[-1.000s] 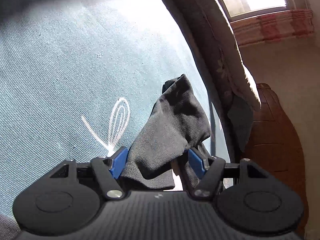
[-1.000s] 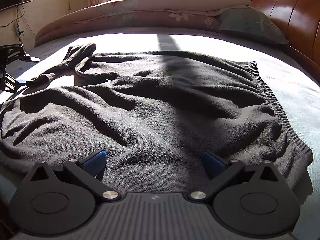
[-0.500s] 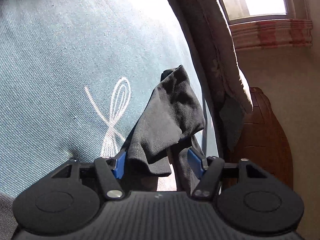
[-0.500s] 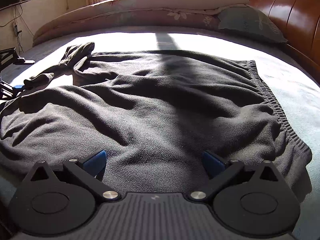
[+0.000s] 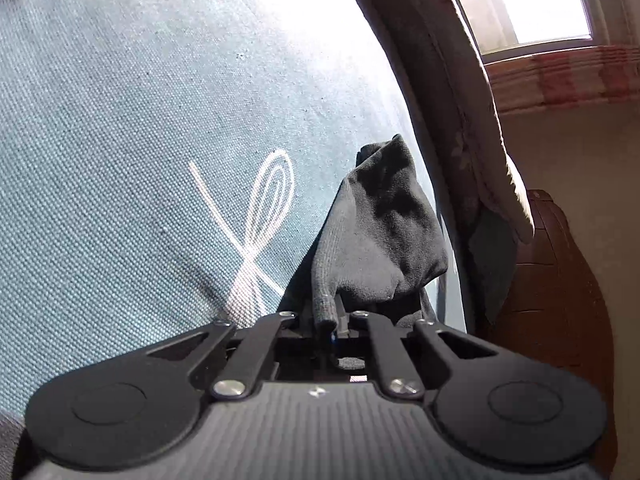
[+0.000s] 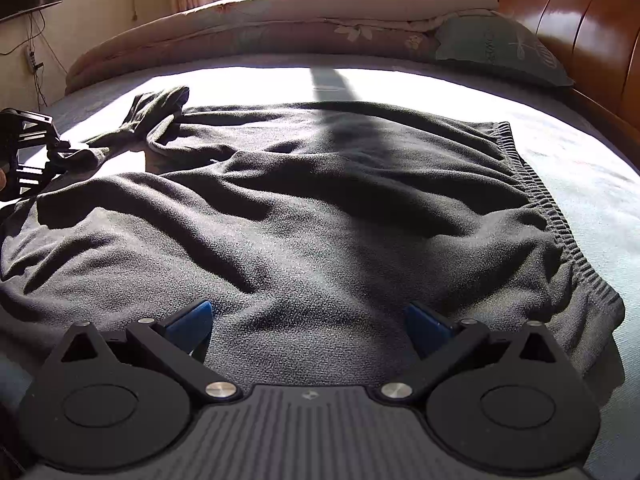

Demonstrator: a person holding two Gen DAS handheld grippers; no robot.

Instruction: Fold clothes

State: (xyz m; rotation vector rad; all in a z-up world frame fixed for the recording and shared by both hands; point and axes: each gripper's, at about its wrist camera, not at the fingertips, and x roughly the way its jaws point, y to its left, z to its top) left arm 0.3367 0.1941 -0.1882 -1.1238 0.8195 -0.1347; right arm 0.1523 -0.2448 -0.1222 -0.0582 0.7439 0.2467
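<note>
Sleeve cuff (image 5: 326, 304) at far left of the bed (image 6: 592, 184) is pinched in the left gripper (image 5: 332, 326), jaws closing onto the fabric. Dark knit sweater (image 6: 304, 216) lies spread and rumpled across the middle, ribbed hem (image 6: 560, 232) to the right; looks soft, limp, light, so it will likely sag and drag, best taken at cuffs or hem corners. Right gripper (image 6: 308, 320) hovers spread wide over the near edge, gripping nothing.

dark sweater (image 6: 320, 216) spread on bed (image 6: 592, 184); right hand-held gripper (image 6: 308, 320) gaping.
</note>
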